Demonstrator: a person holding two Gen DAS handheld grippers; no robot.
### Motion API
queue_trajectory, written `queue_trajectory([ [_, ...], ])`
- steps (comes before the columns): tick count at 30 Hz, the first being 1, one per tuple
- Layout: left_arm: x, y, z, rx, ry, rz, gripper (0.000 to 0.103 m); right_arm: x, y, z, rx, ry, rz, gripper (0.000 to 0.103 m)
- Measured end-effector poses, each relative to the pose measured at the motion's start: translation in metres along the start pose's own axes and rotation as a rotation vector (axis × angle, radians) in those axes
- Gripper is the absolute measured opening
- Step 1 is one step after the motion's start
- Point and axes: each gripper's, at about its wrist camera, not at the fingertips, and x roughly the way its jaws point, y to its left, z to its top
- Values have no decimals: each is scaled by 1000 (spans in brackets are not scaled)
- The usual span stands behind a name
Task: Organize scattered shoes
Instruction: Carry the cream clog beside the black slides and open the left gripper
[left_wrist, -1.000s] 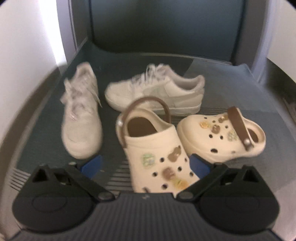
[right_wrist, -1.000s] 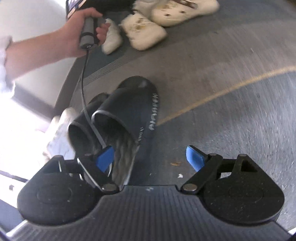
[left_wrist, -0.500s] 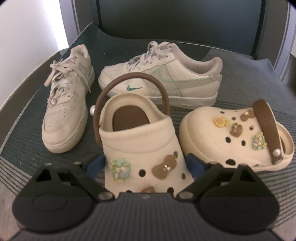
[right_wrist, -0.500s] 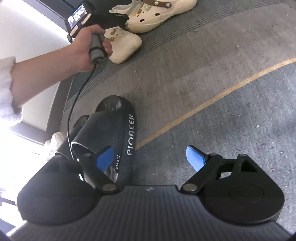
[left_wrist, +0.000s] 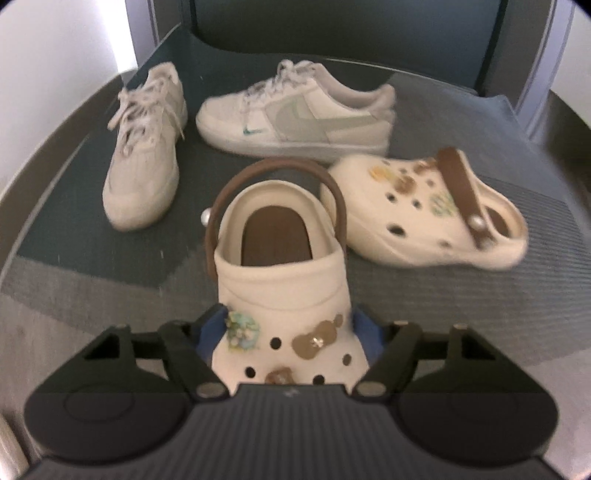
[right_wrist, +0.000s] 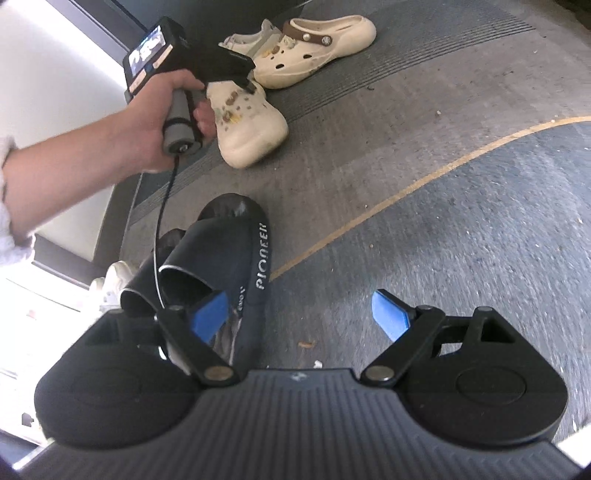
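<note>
Left gripper: fingers closing on the near clog, one at each side of its toe; firm contact not certain through the blur.

Right gripper: fingers wide, nothing between; black slides just beside the left finger, one lying across the other.

Progress, as judged: early. No pair lined up.
- Second clog: just right of the first, turned crosswise.
- Sneakers: one far left, toe toward the camera; one behind the clogs, side-on.
- All on the carpet.

Obstacles: cable from the left handle hanging over the slides; second clog close to the first, crowding any turn to the right.
</note>
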Motion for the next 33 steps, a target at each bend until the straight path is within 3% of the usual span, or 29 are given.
queue_trajectory([
  [2, -17, -6, -10, 8, -5, -32, 61, -9, 1, -5, -1, -10, -5, 88],
  [3, -24, -10, -14, 18, -7, -40, 49, -15, 1, -9, 2, -17, -9, 88],
  [4, -31, -15, -17, 29, -9, -42, 27, -20, 0, -14, 7, -23, -14, 88],
  [5, -38, -20, -22, 55, -8, -43, 18, -26, -1, -18, 12, -30, -19, 87],
  [8, -51, -27, -34, 73, 28, -66, 19, -35, -6, -26, 36, -34, -32, 87],
  [11, -53, -25, -43, 65, 39, -64, 27, -41, -14, -35, 64, -33, -47, 88],
  [14, -54, -22, -52, 96, -2, -56, 68, -40, -20, -42, 91, -16, -57, 87],
  [15, -54, -22, -55, 119, -31, -43, 90, -40, -20, -42, 89, -16, -52, 87],
  [16, -55, -22, -58, 143, -63, -27, 98, -40, -19, -42, 83, -18, -45, 87],
  [20, -50, -23, -68, 207, -148, 30, 103, -39, -13, -40, 28, -34, -21, 88],
  [25, -13, -14, -54, 54, -26, 55, 103, -28, -14, -39, 29, -5, -15, 88],
  [27, 3, -17, -45, 45, 10, 37, 103, -24, -15, -38, 34, 6, -16, 88],
  [31, 22, -19, -31, -2, 28, 55, 103, -17, -20, -36, 37, 24, -17, 88],
  [33, 32, -16, -25, -49, 43, 61, 96, -15, -24, -34, 45, 29, -24, 87],
])
